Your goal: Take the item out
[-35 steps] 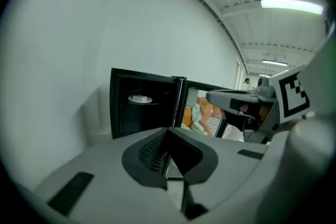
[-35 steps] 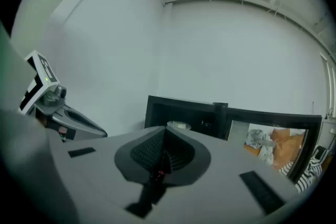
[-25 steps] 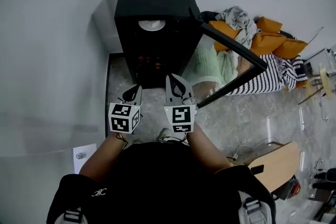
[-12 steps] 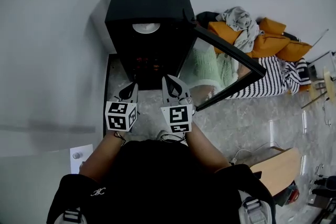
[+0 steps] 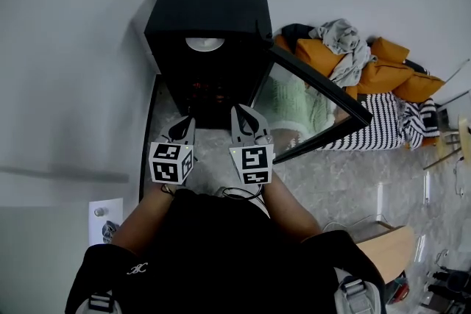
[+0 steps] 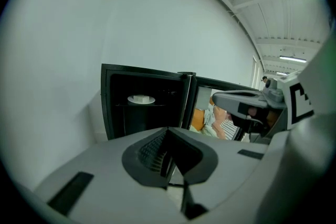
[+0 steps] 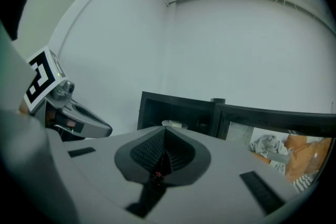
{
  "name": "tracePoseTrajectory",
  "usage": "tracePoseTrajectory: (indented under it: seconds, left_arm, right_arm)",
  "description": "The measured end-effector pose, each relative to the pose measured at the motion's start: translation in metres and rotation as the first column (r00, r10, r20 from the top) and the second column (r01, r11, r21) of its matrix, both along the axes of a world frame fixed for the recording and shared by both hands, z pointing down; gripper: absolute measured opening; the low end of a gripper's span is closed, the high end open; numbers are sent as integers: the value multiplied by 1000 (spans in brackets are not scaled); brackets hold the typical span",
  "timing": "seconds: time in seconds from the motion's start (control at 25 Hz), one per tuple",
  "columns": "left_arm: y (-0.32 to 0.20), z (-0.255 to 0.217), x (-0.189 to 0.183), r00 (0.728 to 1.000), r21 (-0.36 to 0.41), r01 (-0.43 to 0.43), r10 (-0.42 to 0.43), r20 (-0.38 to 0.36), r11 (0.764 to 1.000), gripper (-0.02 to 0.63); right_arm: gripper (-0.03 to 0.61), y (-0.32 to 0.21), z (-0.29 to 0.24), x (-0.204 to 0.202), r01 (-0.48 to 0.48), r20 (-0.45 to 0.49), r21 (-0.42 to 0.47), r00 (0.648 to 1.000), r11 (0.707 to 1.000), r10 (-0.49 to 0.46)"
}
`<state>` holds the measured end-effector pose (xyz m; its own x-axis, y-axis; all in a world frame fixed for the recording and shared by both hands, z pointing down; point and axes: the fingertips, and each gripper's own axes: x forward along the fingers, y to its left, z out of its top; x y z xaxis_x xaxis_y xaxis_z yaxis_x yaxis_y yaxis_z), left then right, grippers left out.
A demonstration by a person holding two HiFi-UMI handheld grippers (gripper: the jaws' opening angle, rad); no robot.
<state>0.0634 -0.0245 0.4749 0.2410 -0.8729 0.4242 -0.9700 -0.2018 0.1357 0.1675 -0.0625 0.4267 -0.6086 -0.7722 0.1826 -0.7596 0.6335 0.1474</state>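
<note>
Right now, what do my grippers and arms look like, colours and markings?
The left gripper and right gripper are light grey shells with dark ribbed jaws. Each carries a white cube printed with black square markers. A dark cable loops behind the right one. You wear a black top; the forearms are bare.

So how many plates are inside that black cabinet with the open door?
1: a white plate on the upper shelf of the black cabinet. The dark space below it could hide others.
</note>
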Motion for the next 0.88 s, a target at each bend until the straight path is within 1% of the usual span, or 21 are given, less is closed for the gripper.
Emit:
tracePoseTrajectory:
  seconds: [0.2, 0.32, 0.48, 0.64, 0.72, 0.8, 0.88]
  left_arm:
    - [-2, 4, -1, 1000, -16, 23, -23, 3, 1000, 9]
    - [-6, 8, -3, 1000, -23, 28, -28, 0, 999, 8]
    - [-17, 12, -6, 1000, -26, 21, -21, -7, 999, 9]
    - [-33, 11, -10, 1000, -14, -4, 4, -11, 1000, 8]
    - [-44, 11, -14, 1000, -10, -14, 14, -19, 1000, 8]
    - [-54, 10, -20, 999, 0, -15, 15, -30, 1000, 9]
    - [-65, 7, -25, 1000, 29, -27, 27, 0, 999, 9]
  right_arm:
    - [8, -5, 2, -3, 26, 4, -8, 1000, 1000, -26]
    - [8, -10, 5, -7, 35, -9, -8, 999, 999, -35]
    - [8, -19, 8, -10, 33, -27, 0, 999, 999, -33]
    - [8, -32, 7, -15, 21, -43, 9, 999, 1000, -20]
    - [8, -40, 8, -20, 18, -64, 14, 998, 1000, -17]
    - [8, -48, 10, -27, 23, -111, 22, 994, 999, -21]
    - [8, -54, 13, -33, 32, -166, 42, 986, 999, -24]
